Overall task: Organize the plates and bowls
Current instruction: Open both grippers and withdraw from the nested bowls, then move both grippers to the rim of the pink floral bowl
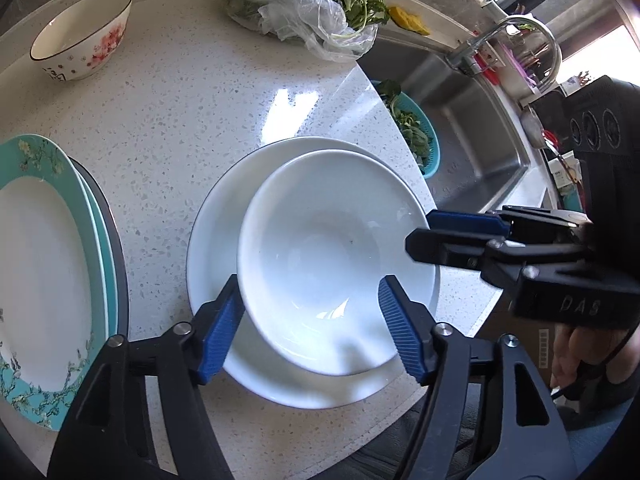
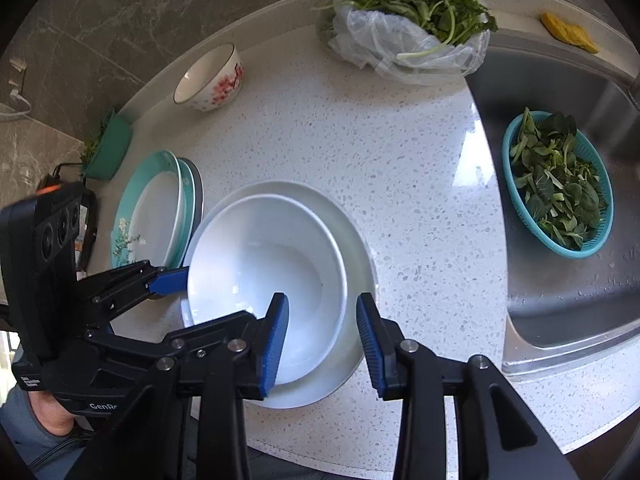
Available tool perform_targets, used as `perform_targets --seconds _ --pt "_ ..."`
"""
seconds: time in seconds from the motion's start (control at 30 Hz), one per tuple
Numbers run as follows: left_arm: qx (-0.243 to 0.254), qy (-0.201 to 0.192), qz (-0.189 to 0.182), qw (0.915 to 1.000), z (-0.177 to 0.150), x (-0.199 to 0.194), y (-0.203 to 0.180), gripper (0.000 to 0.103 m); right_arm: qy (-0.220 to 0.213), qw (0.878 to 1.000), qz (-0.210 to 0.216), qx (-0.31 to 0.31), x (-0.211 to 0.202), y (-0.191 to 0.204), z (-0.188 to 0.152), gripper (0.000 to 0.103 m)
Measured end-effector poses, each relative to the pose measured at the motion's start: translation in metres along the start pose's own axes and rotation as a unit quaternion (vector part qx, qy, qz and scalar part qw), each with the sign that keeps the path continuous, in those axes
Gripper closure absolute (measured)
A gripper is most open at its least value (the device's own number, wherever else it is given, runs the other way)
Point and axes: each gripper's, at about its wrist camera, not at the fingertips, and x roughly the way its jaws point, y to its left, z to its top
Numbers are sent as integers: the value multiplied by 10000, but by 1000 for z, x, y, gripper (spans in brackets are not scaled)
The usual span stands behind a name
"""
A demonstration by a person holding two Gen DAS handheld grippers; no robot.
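Left wrist view: the left gripper stands open astride the near rim of the white bowl, which sits off-centre in one white plate; a bump could slide it. Right wrist view: the right gripper is open astride the bowl's rim. Beside the white plate: three stacked teal plates; beyond, one floral bowl.

White bowl sits upright, nested in white plate.
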Motion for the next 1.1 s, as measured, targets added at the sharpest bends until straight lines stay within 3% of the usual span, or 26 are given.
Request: perform_targets --seconds 0.03,0.17,0.3,0.5,0.6,0.67,0.7,0.87,1.0,1.1 --pt "14 -18 12 10000 0 -3 0 29 -31 10000 48 49 -5 -2 2 63" --pt "67 -159 20 9998 1 -29 -4 29 -286 9990 294 198 -30 -9 12 58" --pt "25 -545 -265 9982 11 -74 8 29 -670 9948 724 263 -51 -10 33 47" --pt "-530 -1587 132 9858 56 -169 106 28 -863 9847 1494 223 -55 12 82 39" --pt "-868 -2070 -99 9744 78 -200 165 21 -983 9789 1782 170 -55 31 112 27" --pt "-972 -2185 -410 9701 90 -205 196 0 -1078 9744 1968 125 -51 42 131 18" --pt "-982 -2213 -631 9682 95 -203 211 0 -1112 9723 2051 135 -47 46 141 16" --pt "-1071 -1792 -544 9765 123 -175 260 0 -1026 9702 2175 300 -11 63 187 4" --pt "-1167 -1027 -566 9862 151 -136 291 0 -779 9782 1904 262 30 80 216 4" --pt "-1094 -758 -368 9904 170 -116 308 0 -516 9814 1824 305 61 86 230 8"
